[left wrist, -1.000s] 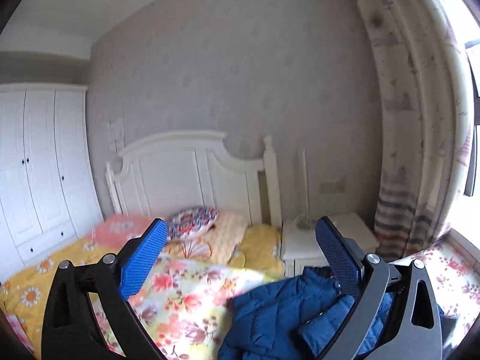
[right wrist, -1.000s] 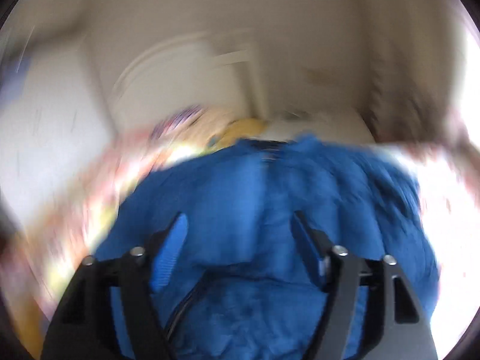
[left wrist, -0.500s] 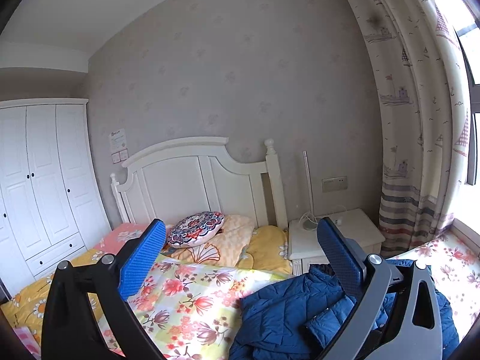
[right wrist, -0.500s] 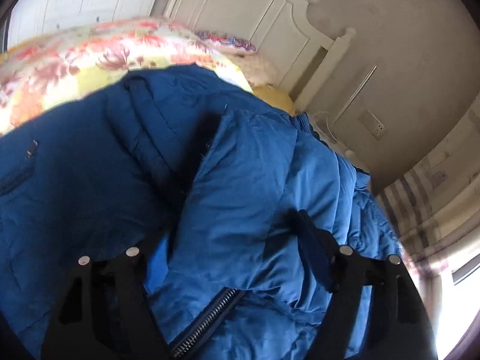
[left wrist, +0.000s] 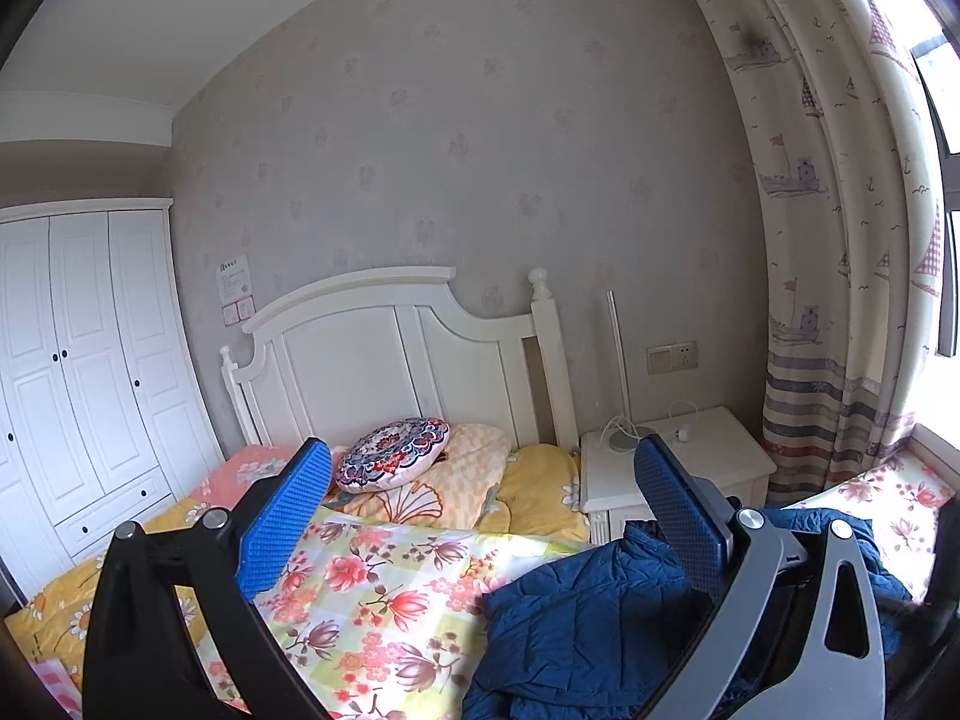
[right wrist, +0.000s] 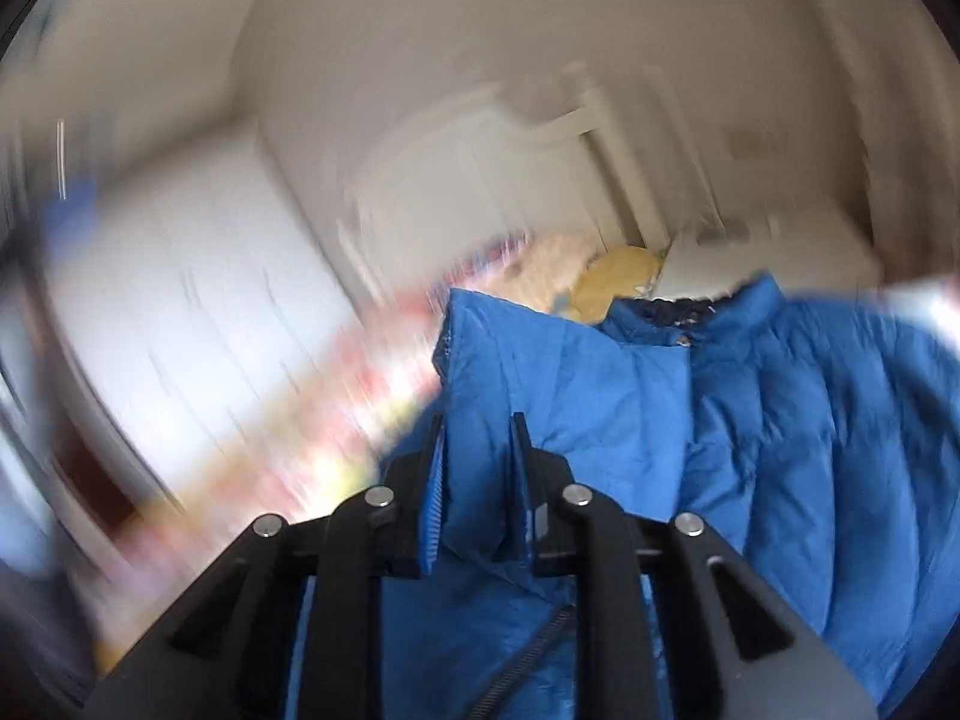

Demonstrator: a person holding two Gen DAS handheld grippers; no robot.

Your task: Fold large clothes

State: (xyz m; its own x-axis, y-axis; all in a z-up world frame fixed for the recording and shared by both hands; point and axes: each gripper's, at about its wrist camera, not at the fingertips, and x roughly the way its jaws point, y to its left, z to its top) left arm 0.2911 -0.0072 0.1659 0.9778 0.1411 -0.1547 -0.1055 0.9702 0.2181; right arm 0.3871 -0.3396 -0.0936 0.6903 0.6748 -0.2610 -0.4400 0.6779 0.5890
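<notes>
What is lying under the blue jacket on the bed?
The blue jacket lies on the floral quilt, which shows beside it. The right gripper pinches one flap. What is directly beneath stays covered.

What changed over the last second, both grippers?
The right gripper went from open over the jacket to shut on a fold of it, and its view is swinging, blurred. The left gripper stayed open and empty above the bed, barely moved.
</notes>
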